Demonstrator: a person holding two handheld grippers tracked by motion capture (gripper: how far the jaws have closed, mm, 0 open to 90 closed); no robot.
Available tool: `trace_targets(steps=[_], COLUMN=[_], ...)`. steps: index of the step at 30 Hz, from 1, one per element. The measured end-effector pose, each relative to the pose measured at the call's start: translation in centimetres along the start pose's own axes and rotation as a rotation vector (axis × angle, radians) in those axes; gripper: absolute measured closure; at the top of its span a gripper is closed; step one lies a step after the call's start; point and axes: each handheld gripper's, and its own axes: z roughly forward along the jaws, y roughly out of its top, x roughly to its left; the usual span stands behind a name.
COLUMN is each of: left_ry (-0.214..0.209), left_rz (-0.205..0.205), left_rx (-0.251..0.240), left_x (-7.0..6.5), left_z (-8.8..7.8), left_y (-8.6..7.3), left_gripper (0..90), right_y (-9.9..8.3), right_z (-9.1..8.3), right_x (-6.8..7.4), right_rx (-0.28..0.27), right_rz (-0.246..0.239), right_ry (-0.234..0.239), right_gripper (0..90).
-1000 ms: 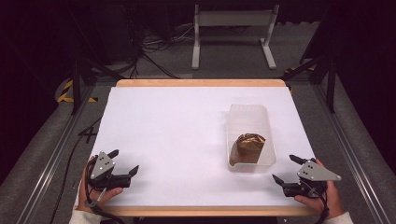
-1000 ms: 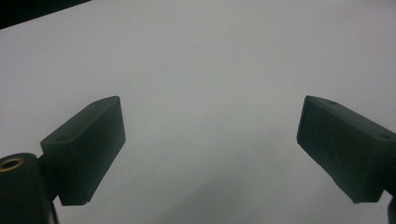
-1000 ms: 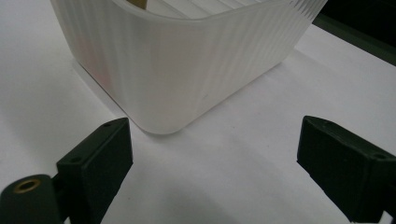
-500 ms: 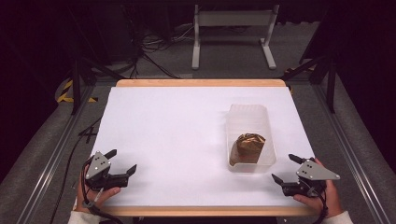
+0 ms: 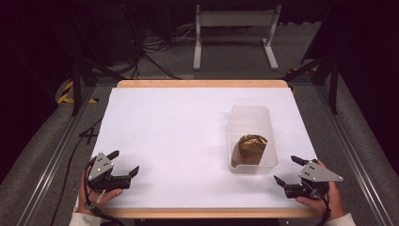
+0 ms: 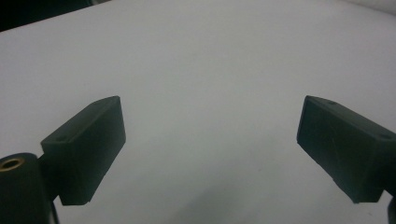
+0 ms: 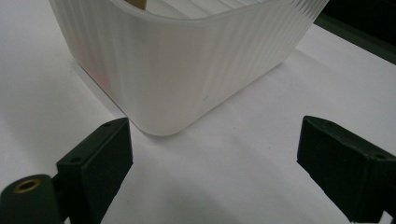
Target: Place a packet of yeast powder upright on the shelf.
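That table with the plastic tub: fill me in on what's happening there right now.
A person sits at the white table with a claw in each hand. The left claw rests near the front left corner, open, with bare tabletop between its jaws. The right claw sits at the front right, also open, pointing toward the near corner of the translucent plastic tub without touching it. Inside the tub lies a crumpled brown wrapped item. Nothing is being gripped.

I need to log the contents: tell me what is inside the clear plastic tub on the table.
In the plastic tub, a crumpled, shiny brown-gold object lies at its near end; the far end looks bare. What the object is, and whatever lies beneath it, cannot be made out.
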Motion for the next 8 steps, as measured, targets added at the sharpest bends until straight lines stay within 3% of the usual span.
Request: trace_targets(steps=[8], left_ry=[-0.003], left_rz=[0.018], left_rx=[0.005], left_x=[-0.08], left_z=[0.24], left_y=[0.17], left_gripper=[8.7], right_y=[-0.08], right_z=[-0.08], right_x=[-0.02], right_rx=[0.000], right_rz=[0.004], right_ry=[-0.001], right_gripper=[10.8])
